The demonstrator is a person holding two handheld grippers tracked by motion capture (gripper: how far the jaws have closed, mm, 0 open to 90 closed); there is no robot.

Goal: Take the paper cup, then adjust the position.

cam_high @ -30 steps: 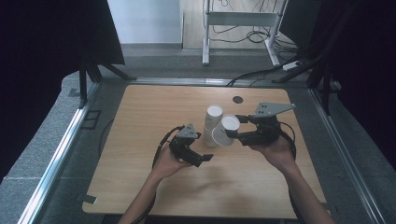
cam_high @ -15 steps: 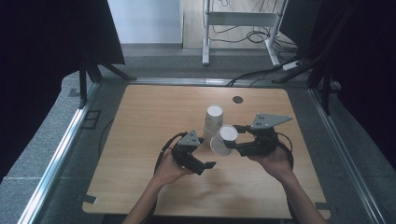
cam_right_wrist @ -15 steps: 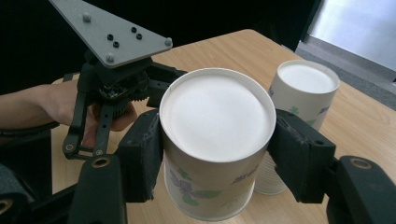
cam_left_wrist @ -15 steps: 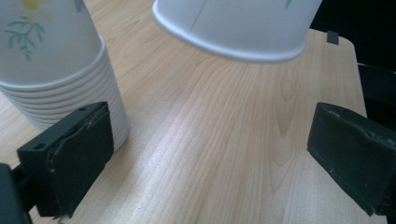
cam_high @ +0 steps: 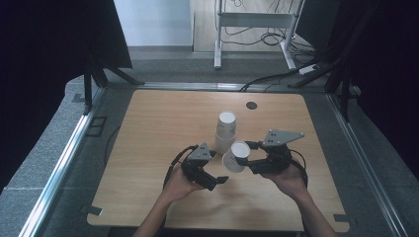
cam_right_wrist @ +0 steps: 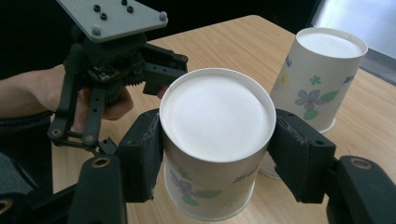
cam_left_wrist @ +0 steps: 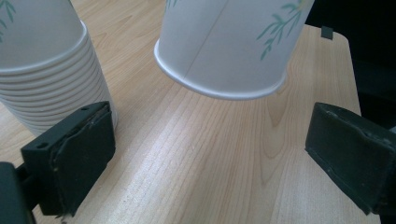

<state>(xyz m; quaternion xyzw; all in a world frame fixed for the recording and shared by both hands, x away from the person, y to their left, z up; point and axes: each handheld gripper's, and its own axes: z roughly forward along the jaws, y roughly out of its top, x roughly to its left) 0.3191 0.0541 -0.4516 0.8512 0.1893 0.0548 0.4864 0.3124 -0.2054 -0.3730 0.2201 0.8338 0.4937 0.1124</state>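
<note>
A white paper cup with flower print (cam_right_wrist: 217,140) hangs upside down, its rim a little above the wooden table (cam_high: 148,123). My right gripper (cam_right_wrist: 217,149) is shut on its sides, one pad (cam_right_wrist: 142,154) on each flank. In the high view the held cup (cam_high: 236,157) sits just in front of a stack of upside-down cups (cam_high: 226,129). My left gripper (cam_high: 217,180) lies low on the table near the cup, and its jaws stand open with bare wood between the pads (cam_left_wrist: 79,154). The held cup (cam_left_wrist: 224,46) and the stack (cam_left_wrist: 42,65) rise beyond them.
A small dark round spot (cam_high: 252,105) marks the table's far side. Metal rails (cam_high: 64,158) run along both table sides, and a cable (cam_high: 111,143) trails off the left edge. A metal stand (cam_high: 252,29) and cables are on the floor beyond.
My right gripper has carried the cup down and toward the person, away from the stack. The left gripper has shifted only slightly.
</note>
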